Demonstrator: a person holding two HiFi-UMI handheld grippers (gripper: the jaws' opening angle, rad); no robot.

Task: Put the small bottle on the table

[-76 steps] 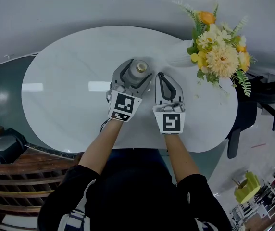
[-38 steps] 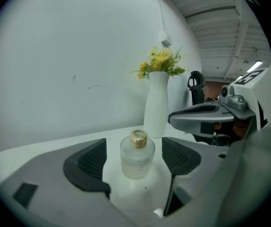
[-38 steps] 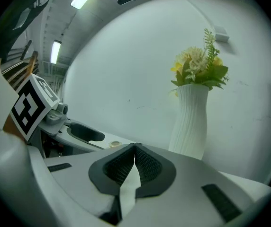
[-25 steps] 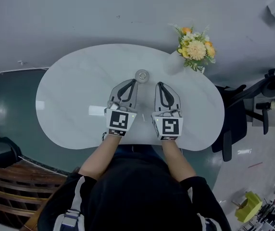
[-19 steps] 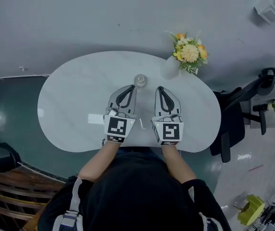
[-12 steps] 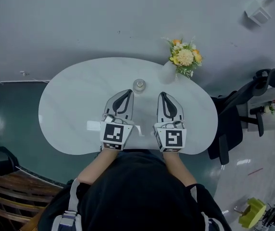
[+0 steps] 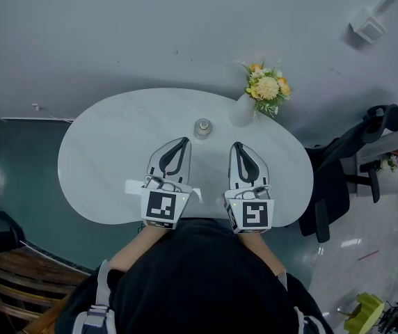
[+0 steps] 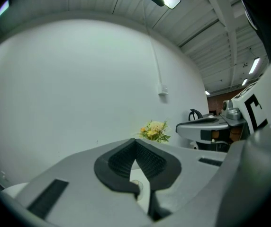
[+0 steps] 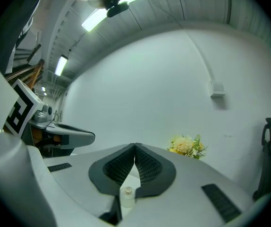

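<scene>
The small clear bottle (image 7: 202, 126) with a pale cap stands upright on the white oval table (image 7: 108, 158), near its far middle. My left gripper (image 7: 182, 141) is shut and empty, its tips a short way nearer me and left of the bottle. My right gripper (image 7: 236, 145) is shut and empty too, to the bottle's right. In the right gripper view the bottle (image 9: 126, 196) shows small through the gap below the closed jaws (image 9: 135, 145). In the left gripper view the jaws (image 8: 135, 141) meet at their tips and the bottle (image 8: 137, 187) is only faintly visible behind them.
A white vase (image 7: 243, 110) with yellow flowers (image 7: 265, 88) stands at the table's far right. A dark office chair (image 7: 345, 176) is right of the table. Brown wooden slats (image 7: 4, 270) lie at the lower left. The wall runs beyond the table.
Three seconds ago my left gripper was around the bottle. Over the last second both grippers, shut, have drawn back toward me, and the bottle stays standing alone on the table.
</scene>
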